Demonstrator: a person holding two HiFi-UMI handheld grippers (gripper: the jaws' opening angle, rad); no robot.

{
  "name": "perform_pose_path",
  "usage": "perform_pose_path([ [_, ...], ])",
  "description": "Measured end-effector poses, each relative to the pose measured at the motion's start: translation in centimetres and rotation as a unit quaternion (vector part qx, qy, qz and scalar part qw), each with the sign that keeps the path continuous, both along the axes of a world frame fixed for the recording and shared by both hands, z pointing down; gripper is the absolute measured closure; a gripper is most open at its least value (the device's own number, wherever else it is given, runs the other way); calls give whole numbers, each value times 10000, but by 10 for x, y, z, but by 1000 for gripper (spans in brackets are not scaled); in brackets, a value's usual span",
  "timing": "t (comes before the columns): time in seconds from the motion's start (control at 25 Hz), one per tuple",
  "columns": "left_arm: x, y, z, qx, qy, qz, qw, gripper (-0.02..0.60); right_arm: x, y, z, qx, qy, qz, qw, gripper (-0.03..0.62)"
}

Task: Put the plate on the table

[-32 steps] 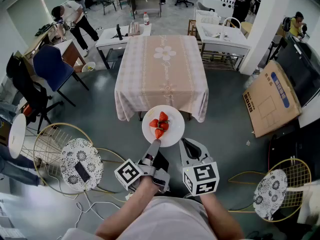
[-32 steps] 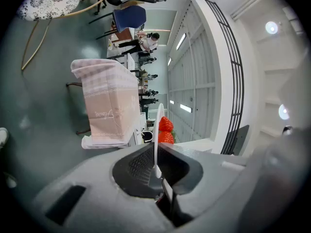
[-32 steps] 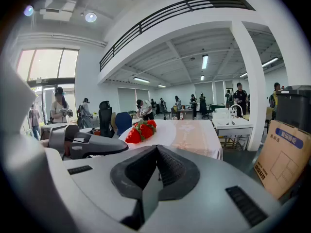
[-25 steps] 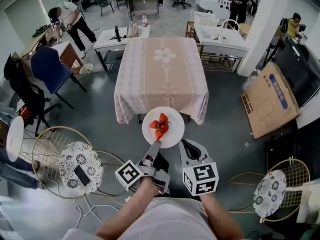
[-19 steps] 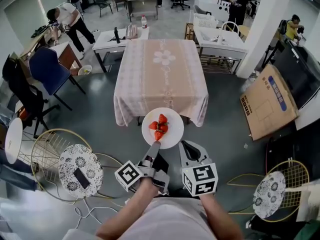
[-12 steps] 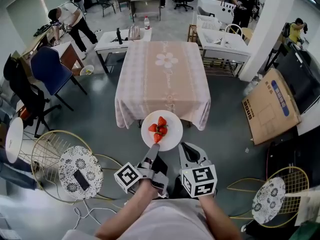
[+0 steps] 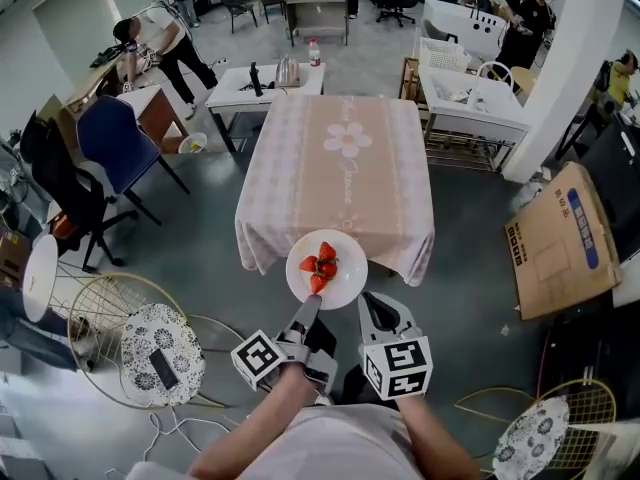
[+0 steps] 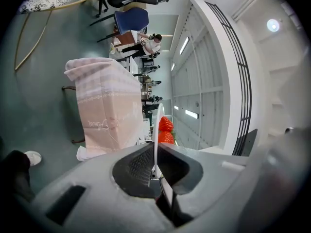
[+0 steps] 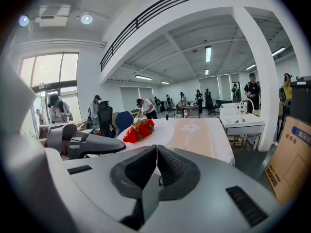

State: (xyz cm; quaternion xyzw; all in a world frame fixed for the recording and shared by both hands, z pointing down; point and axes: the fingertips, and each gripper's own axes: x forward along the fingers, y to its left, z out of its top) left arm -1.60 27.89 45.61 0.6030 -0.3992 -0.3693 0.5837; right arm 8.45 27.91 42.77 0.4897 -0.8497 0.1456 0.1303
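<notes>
Left claw [image 7: 309, 305] clamped narrow on rim of plate [image 7: 348, 270] carrying strawberries [image 7: 320, 264], right claw [image 7: 374, 305] closed on nothing, just beside plate

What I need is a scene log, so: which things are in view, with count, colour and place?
plate: 1, white, held before the table's near edge
strawberries: a few, red, piled on the plate
table: 1, pink checked cloth, centre
chair: 1, blue, left
box: 1, brown cardboard, floor at right
wire chairs: 2, patterned seats, lower left and lower right
people: several, far back
left gripper: 1, grey, fingers shut on the plate's rim
right gripper: 1, grey, fingers shut, empty, beside the plate
</notes>
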Motion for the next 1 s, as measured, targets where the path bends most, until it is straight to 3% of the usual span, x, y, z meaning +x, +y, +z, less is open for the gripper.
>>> perform_pose_path([
  [0.56, 63, -83, -3, -139, -211, -278, 9993, 566, 61, -95, -5, -21, -304, -318, 9990, 589],
  [1.0, 83, -104, 2, -265, -341, -331, 9985, 566, 87, -120, 3, -103, -440, -353, 9984, 589],
])
